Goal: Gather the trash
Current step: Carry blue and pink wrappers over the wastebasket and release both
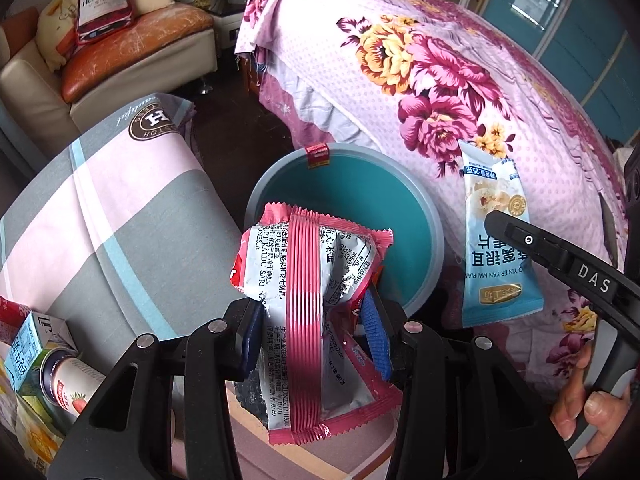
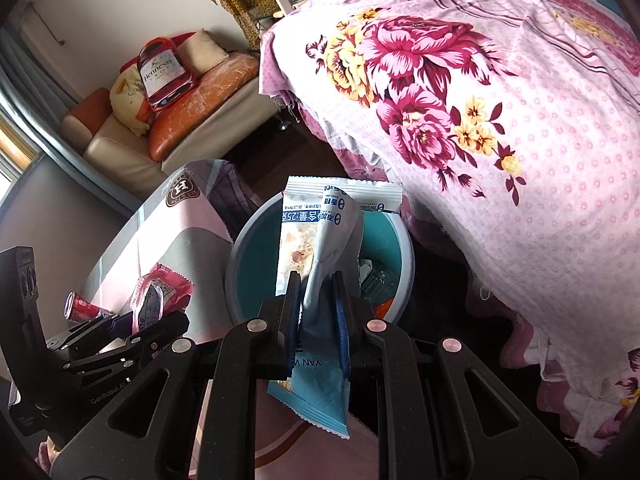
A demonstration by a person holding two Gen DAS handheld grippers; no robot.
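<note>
Left gripper (image 1: 316, 344) clamped on crumpled pink wrapper (image 1: 308, 300), held just short of teal bin (image 1: 434, 248). Right gripper (image 2: 318, 320) closed tight on pale blue oatmeal packet (image 2: 320, 248), held over the same bin's opening. Some litter already inside bin. Beyond, floral bedsheet (image 1: 460, 80) at right, striped grey-pink cloth (image 1: 120, 216) at left. Farthest back, sofa (image 1: 36, 92) bearing cushions.
</note>
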